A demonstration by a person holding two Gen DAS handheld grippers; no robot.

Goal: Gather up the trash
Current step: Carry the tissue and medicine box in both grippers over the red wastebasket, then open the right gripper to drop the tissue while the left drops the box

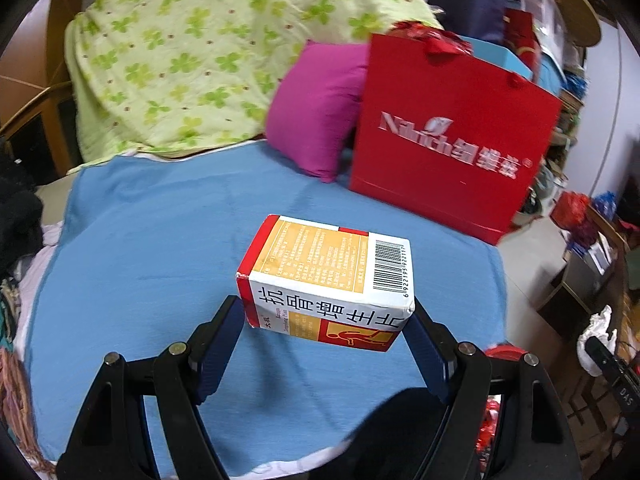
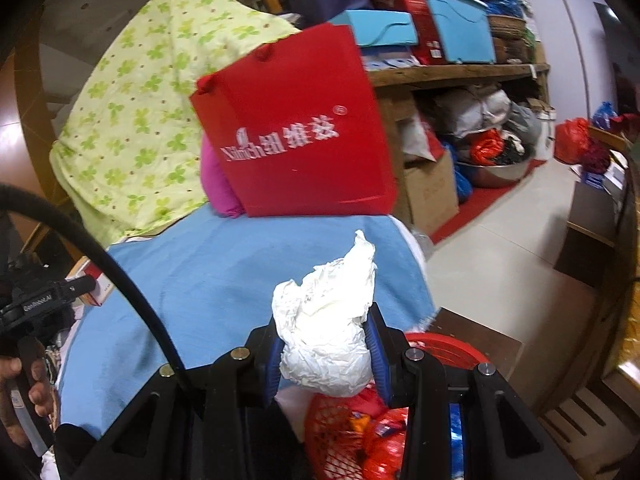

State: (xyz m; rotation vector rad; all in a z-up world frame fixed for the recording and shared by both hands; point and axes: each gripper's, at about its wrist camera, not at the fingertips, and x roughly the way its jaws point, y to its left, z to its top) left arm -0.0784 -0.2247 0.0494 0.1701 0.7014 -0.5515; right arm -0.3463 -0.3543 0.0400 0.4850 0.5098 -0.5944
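My left gripper (image 1: 326, 320) is shut on a medicine box (image 1: 328, 276), white, yellow and red with a barcode, held just above the blue bed sheet (image 1: 160, 240). My right gripper (image 2: 324, 340) is shut on a crumpled white paper wad (image 2: 328, 320), held above a red mesh trash basket (image 2: 360, 432) that holds red and orange wrappers. The basket's rim also shows in the left wrist view (image 1: 504, 350). The left gripper and its box show at the left edge of the right wrist view (image 2: 44, 300).
A red paper gift bag (image 1: 448, 140) stands on the bed beside a magenta pillow (image 1: 316, 112) and a green-clover quilt (image 1: 180, 52). Cluttered wooden shelves (image 2: 460, 70), cardboard boxes and bags line the floor to the right. A black cable (image 2: 100, 256) crosses the left side.
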